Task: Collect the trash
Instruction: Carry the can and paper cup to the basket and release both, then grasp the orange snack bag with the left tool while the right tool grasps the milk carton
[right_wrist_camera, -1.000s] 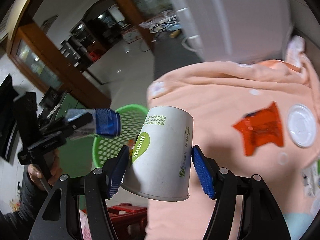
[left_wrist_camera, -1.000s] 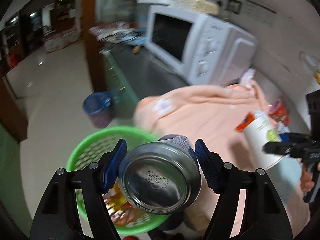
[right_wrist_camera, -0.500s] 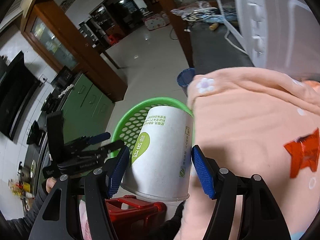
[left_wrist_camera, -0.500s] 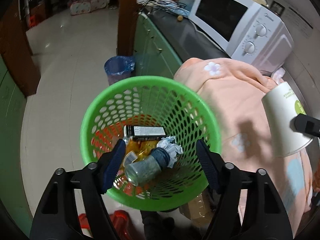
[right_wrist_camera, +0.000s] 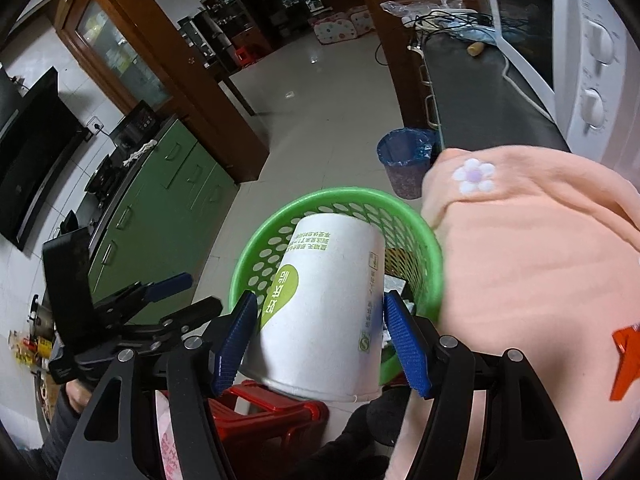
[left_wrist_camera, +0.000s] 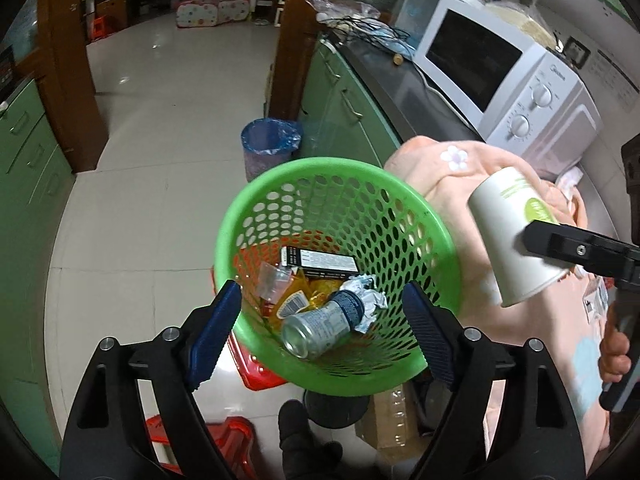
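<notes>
— What has changed for us since a second ago?

— Our left gripper [left_wrist_camera: 322,326] had the can [left_wrist_camera: 320,322] clamped; now its jaws stand wide apart, holding nothing, and the can lies on its side in the green basket [left_wrist_camera: 448,240] among wrappers and a dark box [left_wrist_camera: 320,260].

— And the cup?

— Our right gripper [right_wrist_camera: 320,334] still pinches the white paper cup [right_wrist_camera: 324,304] between both blue pads, mouth toward the camera. Earlier it hung over the peach cloth [right_wrist_camera: 540,280]; now the basket rim [right_wrist_camera: 248,256] rings it at twelve o'clock, the cloth at three o'clock.
</notes>
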